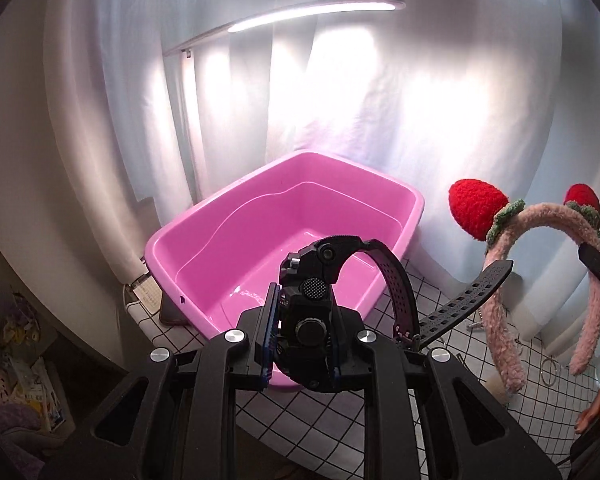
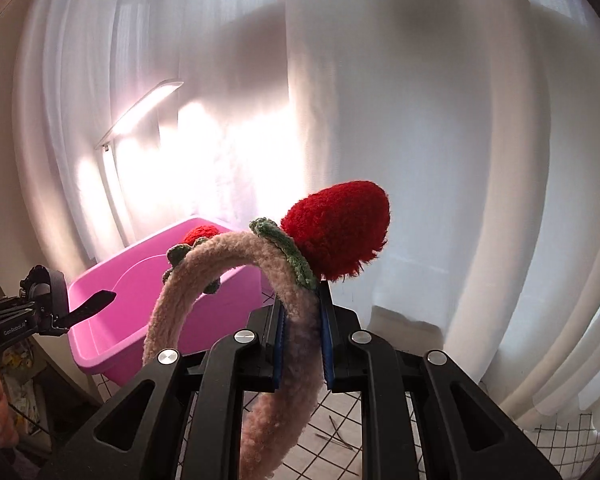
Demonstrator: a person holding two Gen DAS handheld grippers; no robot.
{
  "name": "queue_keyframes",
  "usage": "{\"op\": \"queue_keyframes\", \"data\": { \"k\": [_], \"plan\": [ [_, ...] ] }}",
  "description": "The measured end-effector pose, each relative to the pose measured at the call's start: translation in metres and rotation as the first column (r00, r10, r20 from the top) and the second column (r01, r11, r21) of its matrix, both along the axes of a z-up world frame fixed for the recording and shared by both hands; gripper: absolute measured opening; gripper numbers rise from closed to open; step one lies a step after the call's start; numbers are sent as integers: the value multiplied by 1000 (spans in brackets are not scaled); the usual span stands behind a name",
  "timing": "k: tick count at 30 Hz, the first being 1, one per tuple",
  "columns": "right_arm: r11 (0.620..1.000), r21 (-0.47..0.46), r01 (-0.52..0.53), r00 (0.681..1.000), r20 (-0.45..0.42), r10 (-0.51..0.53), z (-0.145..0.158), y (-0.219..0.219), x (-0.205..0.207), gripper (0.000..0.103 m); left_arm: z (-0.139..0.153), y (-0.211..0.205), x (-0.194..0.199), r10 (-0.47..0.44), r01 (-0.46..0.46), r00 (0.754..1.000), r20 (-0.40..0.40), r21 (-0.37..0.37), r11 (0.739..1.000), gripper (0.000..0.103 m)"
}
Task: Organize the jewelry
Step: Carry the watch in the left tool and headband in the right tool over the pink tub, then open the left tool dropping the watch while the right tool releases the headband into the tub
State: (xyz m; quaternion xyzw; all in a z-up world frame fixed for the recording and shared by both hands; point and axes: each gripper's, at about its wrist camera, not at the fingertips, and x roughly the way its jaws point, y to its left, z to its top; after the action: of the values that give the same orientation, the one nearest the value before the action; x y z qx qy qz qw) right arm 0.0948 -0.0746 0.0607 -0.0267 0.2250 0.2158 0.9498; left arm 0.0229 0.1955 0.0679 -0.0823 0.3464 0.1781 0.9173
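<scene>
- Two items are held aloft, one per gripper, above the grid-patterned tabletop point(image 1: 312, 416).
- Left gripper point(image 1: 303, 344): jaws nearly closed, clamped on the case of a black sports watch point(image 1: 312, 300); its perforated strap trails loose to the right. Rigid and fairly weighty; the case looks the surest hold.
- Just ahead and below, the empty pink plastic tub point(image 1: 284, 204): low rim, plenty of room inside.
- Right gripper point(image 2: 302, 340): pinched fully onto the band of a fuzzy pink strawberry headband point(image 2: 296, 368), level with the tub's right side. Light, springy, compressible; it could snag the rim.
</scene>
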Motion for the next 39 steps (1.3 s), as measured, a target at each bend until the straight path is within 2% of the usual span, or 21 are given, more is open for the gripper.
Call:
{"op": "queue_keyframes", "data": {
  "k": [8,16,24,33,35,37,38,39],
  "plan": [
    [995,-51,-90,996,-13,89,2,97,50,15,-15,68,37,55,-55,998,-30,-3,998,20],
    [977,-143,-159,984,-102,146,-24,176,99,15,-50,108,77,75,-79,991,-107,-34,996,20],
    [947,-216,-239,952,-245,185,-59,218,137,15,-83,123,102,72,-84,976,-205,-51,995,20],
    [906,-294,-304,917,-349,194,-85,246,156,15,-99,128,115,81,-105,954,-290,-69,992,21],
    [900,-301,-314,908,-372,192,-89,251,160,26,-102,131,116,88,-116,949,-303,-78,990,25],
    [898,-310,-311,909,-373,186,-90,252,161,61,-101,130,118,85,-111,946,-313,-66,992,36],
    [899,-311,-308,913,-363,187,-89,251,160,65,-100,128,118,96,-114,944,-316,-41,993,46],
    [899,-316,-304,916,-356,185,-88,251,159,65,-97,126,117,111,-121,945,-306,-13,993,77]
  ]
}}
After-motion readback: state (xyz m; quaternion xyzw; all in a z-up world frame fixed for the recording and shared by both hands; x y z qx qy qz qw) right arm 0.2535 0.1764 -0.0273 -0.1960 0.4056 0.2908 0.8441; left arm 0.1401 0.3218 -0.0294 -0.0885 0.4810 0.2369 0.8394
